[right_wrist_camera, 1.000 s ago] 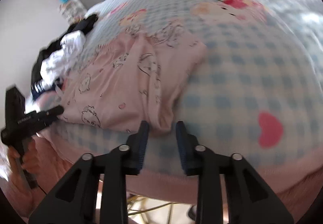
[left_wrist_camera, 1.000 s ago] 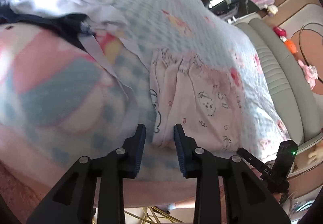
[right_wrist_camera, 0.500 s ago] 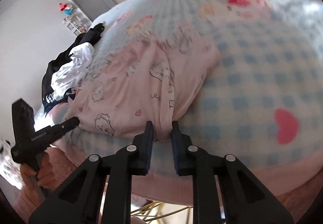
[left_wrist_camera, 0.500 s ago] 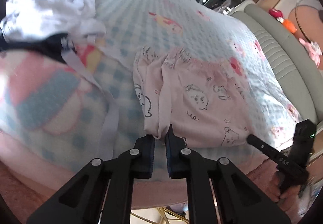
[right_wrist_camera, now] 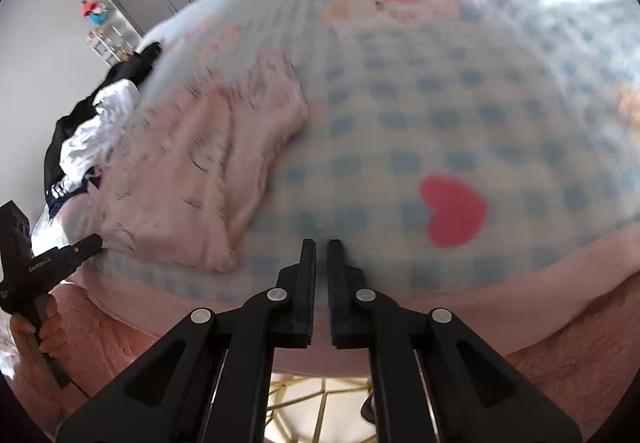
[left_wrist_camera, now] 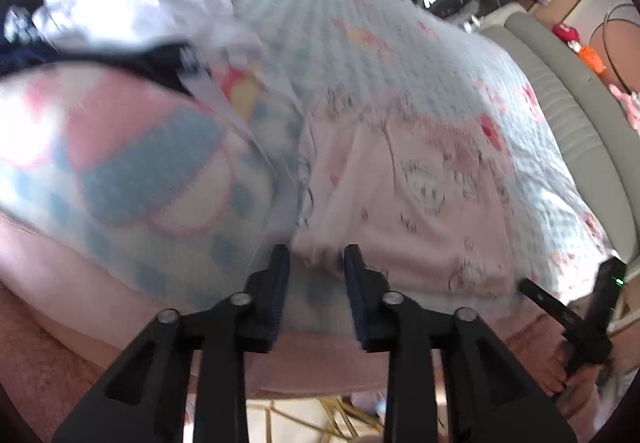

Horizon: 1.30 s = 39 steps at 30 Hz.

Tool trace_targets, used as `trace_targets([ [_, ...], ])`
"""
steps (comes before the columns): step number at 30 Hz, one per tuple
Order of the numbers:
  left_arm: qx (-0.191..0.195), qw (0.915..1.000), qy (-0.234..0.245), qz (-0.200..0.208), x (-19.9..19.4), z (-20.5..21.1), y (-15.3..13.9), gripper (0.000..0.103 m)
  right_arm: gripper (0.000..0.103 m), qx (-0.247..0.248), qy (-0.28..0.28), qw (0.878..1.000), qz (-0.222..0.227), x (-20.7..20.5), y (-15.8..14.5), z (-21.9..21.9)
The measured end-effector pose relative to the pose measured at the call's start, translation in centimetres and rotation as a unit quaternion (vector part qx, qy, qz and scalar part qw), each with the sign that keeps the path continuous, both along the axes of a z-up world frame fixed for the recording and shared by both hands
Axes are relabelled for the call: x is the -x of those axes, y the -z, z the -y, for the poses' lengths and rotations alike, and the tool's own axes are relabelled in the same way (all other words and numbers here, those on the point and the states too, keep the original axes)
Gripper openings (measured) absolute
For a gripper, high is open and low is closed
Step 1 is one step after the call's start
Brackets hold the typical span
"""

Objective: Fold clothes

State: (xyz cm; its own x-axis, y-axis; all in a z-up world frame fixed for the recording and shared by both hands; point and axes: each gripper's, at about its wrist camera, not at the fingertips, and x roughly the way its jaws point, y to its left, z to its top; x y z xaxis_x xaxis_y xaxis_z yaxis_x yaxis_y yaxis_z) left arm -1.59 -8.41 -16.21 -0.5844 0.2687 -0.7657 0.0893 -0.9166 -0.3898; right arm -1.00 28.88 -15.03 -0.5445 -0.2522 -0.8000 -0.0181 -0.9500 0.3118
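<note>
L claw [left_wrist_camera: 316, 267] open at pink garment [left_wrist_camera: 404, 203] hem—blanket [right_wrist_camera: 460, 115] edge.

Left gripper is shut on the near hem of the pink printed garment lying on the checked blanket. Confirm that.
Not quite. The left gripper is open: in the left wrist view its jaws stand apart, with the near hem of the pink printed garment just ahead of the gap, not clamped. The garment does lie on the checked blanket.
</note>
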Motion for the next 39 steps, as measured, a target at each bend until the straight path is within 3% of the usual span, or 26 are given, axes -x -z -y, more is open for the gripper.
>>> trace_targets([
  [1, 0.013, 0.9996, -0.016, -0.020, -0.3, -0.1, -0.9, 0.030, 0.023, -0.002, -0.010, 1.000, -0.010, 0.0, -0.4, 0.8],
  [4, 0.043, 0.9954, -0.032, -0.079, -1.2, -0.6, -3.5, 0.030, 0.027, -0.008, -0.041, 0.998, -0.037, 0.1, -1.7, 3.3],
  [7, 0.052, 0.9942, 0.035, -0.087, -0.2, -2.6, -3.8, 0.031, 0.027, -0.014, -0.072, 0.995, -0.065, 0.2, -3.0, 5.9],
  [9, 0.058, 0.9924, 0.085, -0.067, 1.0, -4.7, -2.5, 0.031, 0.027, -0.041, -0.094, 0.993, -0.061, 0.8, -2.3, 7.6],
  [11, 0.084, 0.9904, 0.106, -0.031, 2.2, -6.3, -0.5, 0.031, 0.027, -0.060, -0.106, 0.992, -0.043, 1.8, -0.9, 9.0],
  [13, 0.098, 0.9911, 0.091, 0.001, 2.7, -5.8, 1.0, 0.028, 0.024, -0.072, -0.116, 0.990, -0.034, 2.4, -0.2, 10.0],
  [15, 0.094, 0.9932, 0.066, 0.022, 2.8, -4.3, 1.9, 0.017, 0.024, -0.077, -0.122, 0.989, -0.035, 2.4, -0.1, 10.5],
  [17, 0.118, 0.9923, 0.027, 0.026, 2.8, -2.6, 1.4, 0.016, 0.024, -0.081, -0.129, 0.988, -0.037, 2.4, -0.1, 10.9],
  [18, 0.127, 0.9915, 0.010, 0.027, 2.8, -1.9, 1.1, 0.023, 0.025, -0.083, -0.132, 0.987, -0.037, 2.4, -0.1, 11.2],
  [20, 0.081, 0.9965, 0.006, 0.016, 2.5, -0.8, 0.5, 0.031, 0.025, -0.088, -0.138, 0.986, -0.039, 2.4, -0.1, 11.6],
  [22, 0.049, 0.9979, 0.036, -0.021, 2.1, -1.8, -0.8, 0.038, 0.030, -0.092, -0.144, 0.984, -0.040, 2.4, -0.1, 12.1],
  [25, 0.085, 0.9887, 0.106, -0.063, 2.0, -5.9, -1.6, 0.046, 0.031, -0.098, -0.154, 0.982, -0.042, 2.4, -0.1, 12.8],
  [30, 0.125, 0.9802, 0.152, -0.024, 4.1, -9.6, 1.3, 0.046, 0.031, -0.109, -0.170, 0.978, -0.045, 2.4, -0.1, 14.0],
  [33, 0.128, 0.9817, 0.141, -0.010, 4.4, -8.2, 2.0, 0.046, 0.030, -0.143, -0.167, 0.975, -0.033, 2.6, 1.7, 13.8],
  [35, 0.121, 0.9856, 0.118, -0.005, 4.3, -6.3, 1.9, 0.043, 0.028, -0.126, -0.154, 0.979, -0.031, 2.2, 1.7, 11.9],
  [36, 0.118, 0.9873, 0.107, -0.001, 4.3, -5.4, 1.9, 0.040, 0.021, -0.128, -0.139, 0.981, -0.030, 2.1, 1.6, 11.3],
  [39, 0.096, 0.9926, 0.075, 0.004, 4.3, -3.2, 1.5, 0.039, 0.022, -0.133, -0.090, 0.987, -0.023, 1.9, 1.2, 9.3],
])
